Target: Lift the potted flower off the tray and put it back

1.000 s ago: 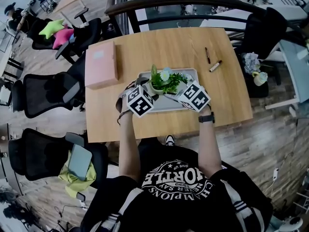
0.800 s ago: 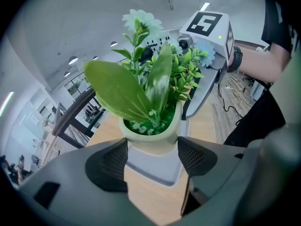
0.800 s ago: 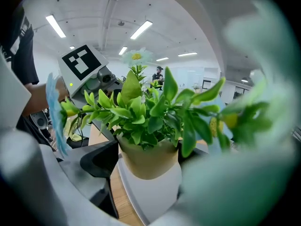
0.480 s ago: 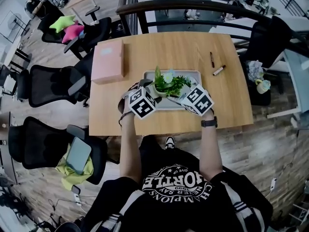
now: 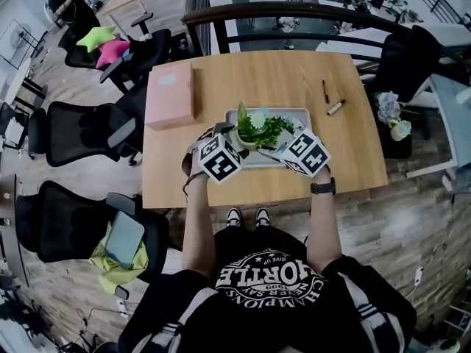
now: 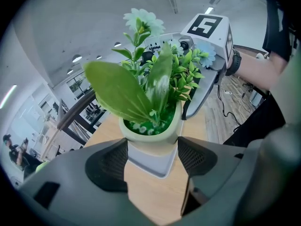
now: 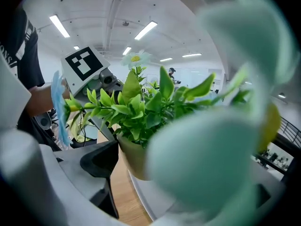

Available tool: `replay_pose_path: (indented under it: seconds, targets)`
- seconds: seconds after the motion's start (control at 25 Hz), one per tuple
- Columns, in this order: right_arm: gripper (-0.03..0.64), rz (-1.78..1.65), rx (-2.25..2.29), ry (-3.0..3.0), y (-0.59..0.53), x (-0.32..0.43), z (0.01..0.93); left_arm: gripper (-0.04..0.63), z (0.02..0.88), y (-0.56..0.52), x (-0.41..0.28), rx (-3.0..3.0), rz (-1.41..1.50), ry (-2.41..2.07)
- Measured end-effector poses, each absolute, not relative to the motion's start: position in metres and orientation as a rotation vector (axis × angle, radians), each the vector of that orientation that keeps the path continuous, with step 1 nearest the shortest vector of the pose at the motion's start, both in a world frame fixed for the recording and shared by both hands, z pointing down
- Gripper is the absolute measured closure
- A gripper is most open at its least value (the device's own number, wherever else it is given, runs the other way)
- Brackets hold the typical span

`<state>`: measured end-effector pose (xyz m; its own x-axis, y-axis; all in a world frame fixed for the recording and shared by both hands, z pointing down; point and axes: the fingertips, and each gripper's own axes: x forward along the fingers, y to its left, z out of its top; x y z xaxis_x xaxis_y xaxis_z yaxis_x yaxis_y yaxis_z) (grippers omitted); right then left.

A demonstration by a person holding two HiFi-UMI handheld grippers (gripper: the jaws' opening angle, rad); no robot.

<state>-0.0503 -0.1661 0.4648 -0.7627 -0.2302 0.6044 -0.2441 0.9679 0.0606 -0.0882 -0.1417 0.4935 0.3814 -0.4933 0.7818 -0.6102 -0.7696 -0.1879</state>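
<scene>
Over the white tray (image 5: 293, 113) on the wooden surface (image 5: 243, 72), the potted flower (image 5: 257, 129) sat pinched at its rim between the jaws of the left gripper (image 5: 234, 140). Its base was hidden, so contact with the tray could not be judged. Right gripper (image 5: 274, 148): one jaw lay just beside the pot wall. The other was masked by a blurred pale bloom (image 7: 211, 164) near the lens, leaving the grip undetermined.

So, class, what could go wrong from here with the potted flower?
1. The left gripper grips the potted flower by its smooth pot over the tray; it might slip.
2. Blurred foliage hides one jaw in the right gripper view, so the right gripper may be gripping poorly.
</scene>
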Motion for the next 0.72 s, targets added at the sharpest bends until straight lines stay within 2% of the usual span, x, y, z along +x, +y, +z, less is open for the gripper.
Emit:
replay_pose_path:
  seconds: [0.72]
  targets:
    - [0.206, 0.059, 0.421, -2.480, -0.170, -0.061, 0.425, 0.250, 0.452, -0.149, -0.102, 2.619, 1.329, -0.957]
